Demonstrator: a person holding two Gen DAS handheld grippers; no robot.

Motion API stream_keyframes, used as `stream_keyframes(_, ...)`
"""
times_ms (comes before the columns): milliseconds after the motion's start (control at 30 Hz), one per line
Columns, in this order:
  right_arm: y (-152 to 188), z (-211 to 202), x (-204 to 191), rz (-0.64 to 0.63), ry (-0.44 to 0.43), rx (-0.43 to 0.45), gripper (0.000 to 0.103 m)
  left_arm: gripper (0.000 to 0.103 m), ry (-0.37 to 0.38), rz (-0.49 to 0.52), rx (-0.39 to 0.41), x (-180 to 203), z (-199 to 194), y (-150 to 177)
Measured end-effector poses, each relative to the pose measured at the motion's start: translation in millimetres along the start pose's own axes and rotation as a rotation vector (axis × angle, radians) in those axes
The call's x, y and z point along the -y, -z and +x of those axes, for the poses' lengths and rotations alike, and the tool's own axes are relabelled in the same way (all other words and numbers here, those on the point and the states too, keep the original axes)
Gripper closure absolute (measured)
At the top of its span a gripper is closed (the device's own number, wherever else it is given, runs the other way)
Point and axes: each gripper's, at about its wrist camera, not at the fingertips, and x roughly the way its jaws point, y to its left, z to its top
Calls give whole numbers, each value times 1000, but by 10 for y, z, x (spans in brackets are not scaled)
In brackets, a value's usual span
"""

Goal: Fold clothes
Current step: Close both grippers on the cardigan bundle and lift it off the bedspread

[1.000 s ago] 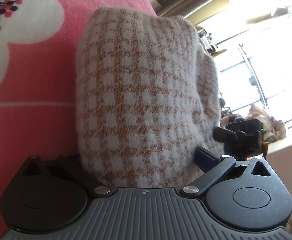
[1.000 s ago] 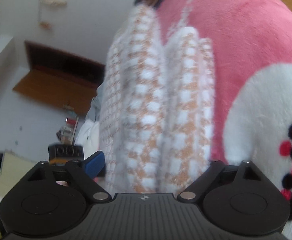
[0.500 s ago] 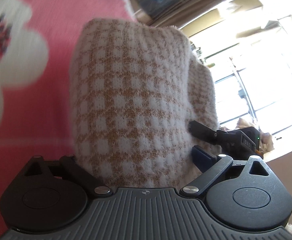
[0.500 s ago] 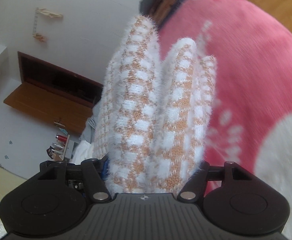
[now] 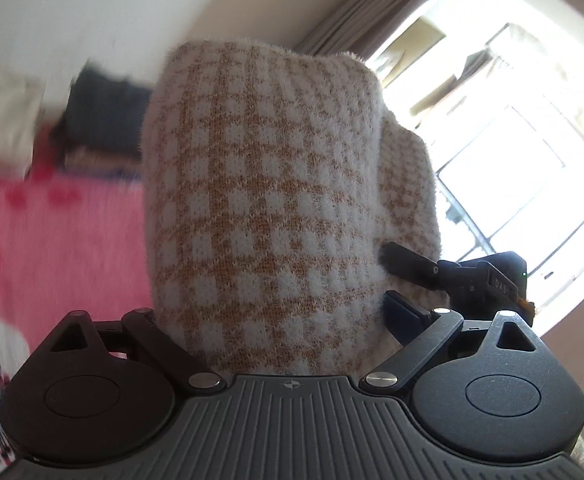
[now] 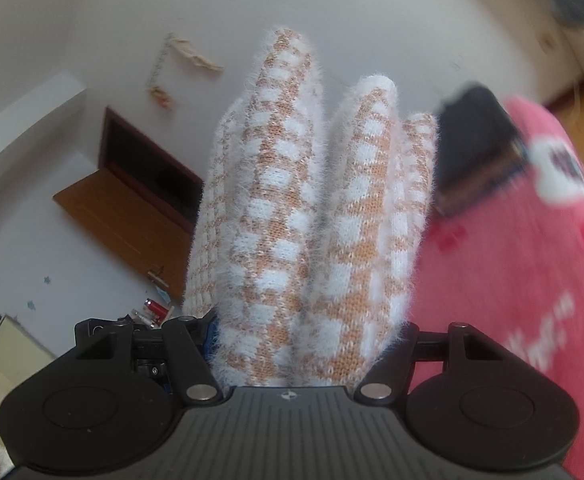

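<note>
A fluffy white-and-tan checked sweater [image 5: 268,208] is folded into a thick bundle and fills the middle of both views. My left gripper [image 5: 272,320] is shut on one side of it, its fingers buried in the knit. My right gripper [image 6: 311,344] is shut on the other side of the sweater [image 6: 311,216], where the folded layers stand up like ridges. The right gripper also shows in the left wrist view [image 5: 463,276], pressed into the bundle's far side. The bundle is held up off the pink blanket [image 5: 60,240].
The pink flowered blanket [image 6: 531,280] covers the bed. A pile of dark folded clothes [image 5: 104,120] and a pale folded item [image 5: 0,120] lie at its far end by the wall. A bright window [image 5: 511,160] is on the right; a brown door [image 6: 132,208] is on the left.
Both grippers have lifted the folded sweater up off the blanket and tilted toward the room. The wall and the clothes pile have come into view.
</note>
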Motion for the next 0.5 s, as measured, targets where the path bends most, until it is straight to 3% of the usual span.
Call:
stream_keyframes(200,-502,233,-765,-58,10,-90,37,8,0,-99,19,104,-442,-318)
stream_keyframes(500,-994,1401,-1268,-2,189,-313,37,8,26,-310,17,-649,-852,-705)
